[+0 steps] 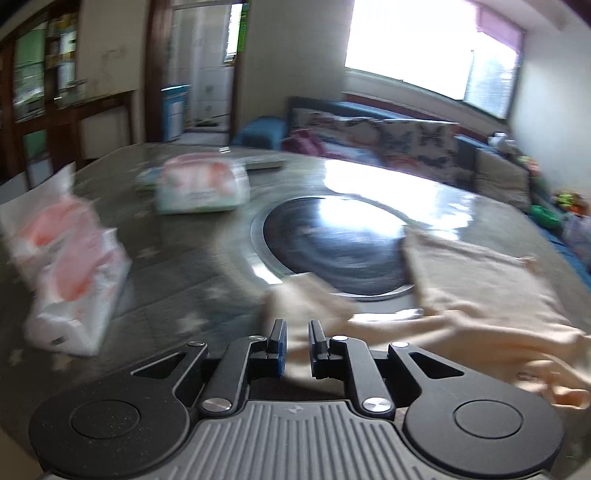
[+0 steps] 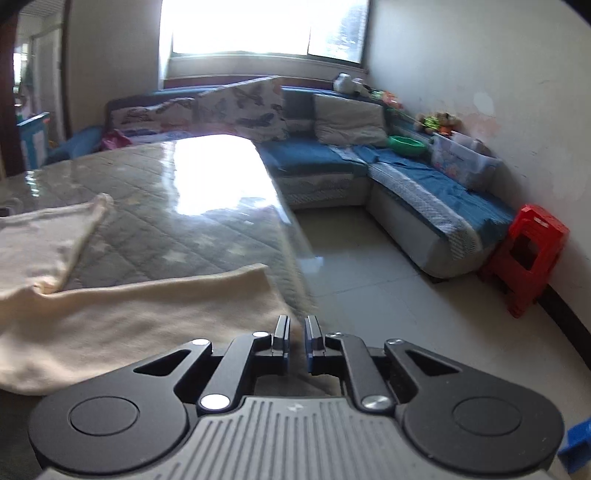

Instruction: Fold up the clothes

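Left gripper (image 1: 296, 334): its two black fingers with blue pads stand a little apart, with cream cloth running between them; the picture is blurred, so whether they pinch it cannot be told.
Right gripper (image 2: 295, 330): fingers nearly together at the corner of the cloth by the tabletop's right edge; cloth shows in the narrow gap, but a firm pinch cannot be confirmed.
Garment (image 2: 140, 317): a pale cream, soft knit piece, spread mostly flat over the near part of the tabletop. One fold reaches toward the right edge; another flap (image 2: 48, 243) lies further left, its far corner slightly curled.
Tabletop (image 2: 177, 221): grey quilted cover with pale stars under a glossy sheet that reflects the window. A round dark inset with a metal rim (image 1: 332, 243) sits at the centre, partly covered by the garment.
Other items: two white and pink plastic packs, one (image 1: 70, 273) near the left edge, one (image 1: 201, 188) toward the far side.
Room: a blue corner sofa (image 2: 424, 184) with cushions beyond the right edge, a red plastic stool (image 2: 528, 258) by the wall, a bright window (image 2: 266, 26), pale floor tiles.
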Demonstrator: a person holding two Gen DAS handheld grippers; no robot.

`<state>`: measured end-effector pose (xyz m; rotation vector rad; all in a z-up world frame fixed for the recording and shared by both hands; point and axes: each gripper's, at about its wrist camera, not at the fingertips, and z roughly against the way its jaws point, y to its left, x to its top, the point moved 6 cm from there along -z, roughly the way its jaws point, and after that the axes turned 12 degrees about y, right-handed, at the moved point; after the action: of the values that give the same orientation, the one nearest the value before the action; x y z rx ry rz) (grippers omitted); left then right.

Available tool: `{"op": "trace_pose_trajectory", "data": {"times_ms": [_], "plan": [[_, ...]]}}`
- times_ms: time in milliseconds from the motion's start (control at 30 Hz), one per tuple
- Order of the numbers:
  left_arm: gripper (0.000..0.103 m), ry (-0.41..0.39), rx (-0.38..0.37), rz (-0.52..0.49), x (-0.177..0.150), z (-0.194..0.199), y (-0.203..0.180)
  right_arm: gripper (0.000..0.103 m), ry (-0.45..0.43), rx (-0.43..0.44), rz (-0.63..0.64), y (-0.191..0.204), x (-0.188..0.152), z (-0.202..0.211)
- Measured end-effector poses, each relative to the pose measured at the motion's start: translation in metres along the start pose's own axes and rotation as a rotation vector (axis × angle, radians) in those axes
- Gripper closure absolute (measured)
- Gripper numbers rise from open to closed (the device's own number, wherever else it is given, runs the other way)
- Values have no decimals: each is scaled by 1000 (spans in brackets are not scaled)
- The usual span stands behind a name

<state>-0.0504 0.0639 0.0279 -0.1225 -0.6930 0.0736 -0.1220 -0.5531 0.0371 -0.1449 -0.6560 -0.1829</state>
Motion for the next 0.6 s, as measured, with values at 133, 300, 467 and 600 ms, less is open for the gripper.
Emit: {"op": "trace_pose_trajectory", "data": {"times_ms": [133, 300, 467, 600], "plan": [[81, -4, -142, -120, 0, 3, -51, 93, -17, 153, 87, 45, 10, 12], [63, 26, -315, -268, -7, 2, -110, 85, -10, 340, 240, 113, 16, 26], [56, 95, -390, -394, -24, -10, -147, 83, 7, 510, 408, 182, 16, 42], [58, 158, -377, -422, -38, -25, -154, 78, 14, 568, 525, 215, 10, 53]]}}
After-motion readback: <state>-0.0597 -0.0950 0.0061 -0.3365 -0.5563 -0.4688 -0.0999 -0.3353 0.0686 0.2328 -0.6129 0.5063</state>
